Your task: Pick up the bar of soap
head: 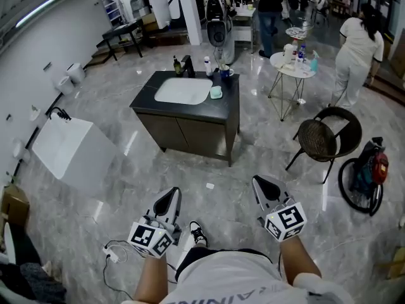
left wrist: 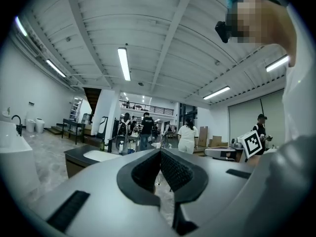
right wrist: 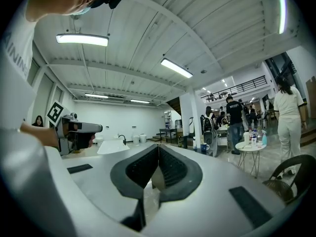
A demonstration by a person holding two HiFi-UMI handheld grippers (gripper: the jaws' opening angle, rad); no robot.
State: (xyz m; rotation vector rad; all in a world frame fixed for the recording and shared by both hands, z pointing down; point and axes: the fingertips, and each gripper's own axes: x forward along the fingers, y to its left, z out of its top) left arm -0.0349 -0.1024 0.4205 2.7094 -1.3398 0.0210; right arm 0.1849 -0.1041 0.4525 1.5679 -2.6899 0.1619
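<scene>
The bar of soap (head: 216, 92) is a pale green block lying on the dark vanity counter (head: 190, 109), just right of the white sink basin (head: 183, 90). Both grippers are held low, close to the person's body and several steps short of the vanity. My left gripper (head: 171, 199) is shut with nothing between its pads (left wrist: 173, 169). My right gripper (head: 265, 186) is also shut and empty, its pads (right wrist: 168, 167) pressed together. The left gripper view shows the vanity (left wrist: 94, 157) far off; I cannot make out the soap there.
A white bathtub (head: 71, 148) stands at the left. A round black chair (head: 328, 137), a small white table (head: 292, 66) with bottles and a red and blue machine (head: 368, 173) are at the right. People stand behind the vanity. A cable (head: 115, 253) lies on the floor.
</scene>
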